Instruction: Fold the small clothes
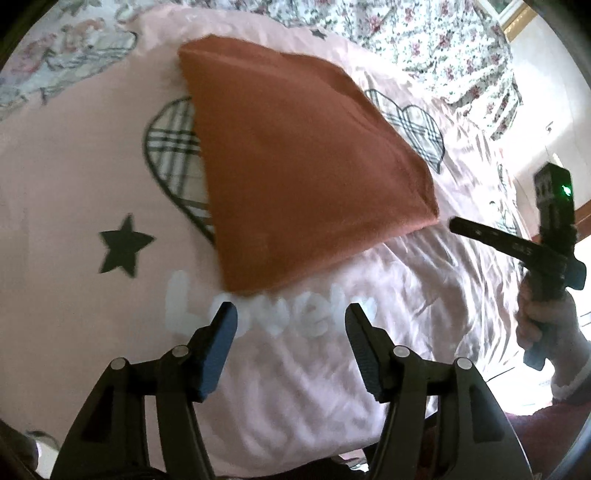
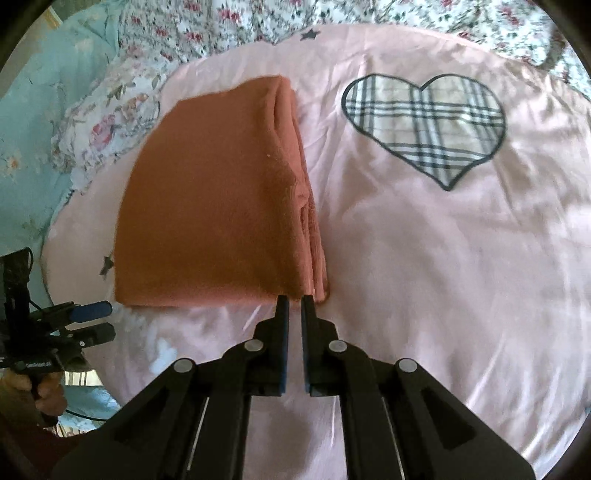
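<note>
A rust-orange cloth lies folded into a thick rectangle on a pink bed cover. My left gripper stands open just short of the cloth's near corner, with nothing between its fingers. In the right wrist view the folded cloth shows its stacked layers along its right edge. My right gripper is shut, its tips right at the cloth's near right corner, and no fabric shows between them. From the left wrist view the right gripper sits a little apart from that corner. The left gripper shows at the far left.
The pink cover carries a plaid heart, black stars and white lettering. Floral bedding lies behind it and light blue bedding to the left. A person's hand holds the right gripper's handle.
</note>
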A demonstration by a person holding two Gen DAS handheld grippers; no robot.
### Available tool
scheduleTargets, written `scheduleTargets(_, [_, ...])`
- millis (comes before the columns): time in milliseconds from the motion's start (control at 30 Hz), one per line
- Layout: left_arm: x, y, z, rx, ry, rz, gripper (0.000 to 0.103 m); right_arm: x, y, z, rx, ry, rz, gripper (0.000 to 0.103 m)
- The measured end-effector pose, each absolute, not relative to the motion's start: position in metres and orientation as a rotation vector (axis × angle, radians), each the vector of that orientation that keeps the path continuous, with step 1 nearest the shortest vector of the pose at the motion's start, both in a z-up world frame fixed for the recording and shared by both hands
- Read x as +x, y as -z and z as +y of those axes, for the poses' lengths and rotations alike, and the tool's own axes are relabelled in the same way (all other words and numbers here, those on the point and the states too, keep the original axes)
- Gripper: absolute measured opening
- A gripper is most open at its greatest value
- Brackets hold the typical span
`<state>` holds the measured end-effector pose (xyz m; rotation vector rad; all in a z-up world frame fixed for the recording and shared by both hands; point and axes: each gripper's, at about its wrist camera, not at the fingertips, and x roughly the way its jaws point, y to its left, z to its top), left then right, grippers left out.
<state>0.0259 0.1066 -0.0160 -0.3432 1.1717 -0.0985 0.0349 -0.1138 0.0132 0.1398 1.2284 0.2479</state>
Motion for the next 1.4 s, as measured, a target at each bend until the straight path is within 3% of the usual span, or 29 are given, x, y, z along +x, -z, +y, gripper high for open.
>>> scheduleTargets(400, [-0.005,0.004,0.11,-0.172,0.004,1.127,0.068,-0.016,-0.015,-0.093,0.145,-0.257,1.247,0.008])
scheduleTargets(467, [-0.013,0.003,0.11,-0.13,-0.019,1.119,0.074,-0.025,-0.016,-0.092,0.148,-0.258,1.251,0.01])
scheduleTargets(533, [-0.021,0.002,0.11,-0.09,-0.041,1.113,0.078,-0.031,-0.016,-0.091,0.151,-0.254,1.254,0.034])
scheduleTargets(600, [-0.027,0.001,0.11,-0.063,-0.063,1.102,0.081,-0.038,-0.018,-0.093,0.156,-0.243,1.241,0.046])
scheduleTargets(800, [-0.033,-0.009,0.107,-0.034,-0.067,1.077,0.085,-0.047,-0.027,-0.094,0.149,-0.232,1.208,0.051])
scheduleTargets(1000, [-0.018,-0.021,0.1,0.0,-0.079,1.046,0.087,-0.033,-0.042,-0.085,0.115,-0.276,1.139,0.076])
scheduleTargets(1400, [0.016,-0.024,0.106,-0.059,-0.145,1.034,0.087,0.006,-0.023,-0.058,0.064,-0.331,1.172,0.086])
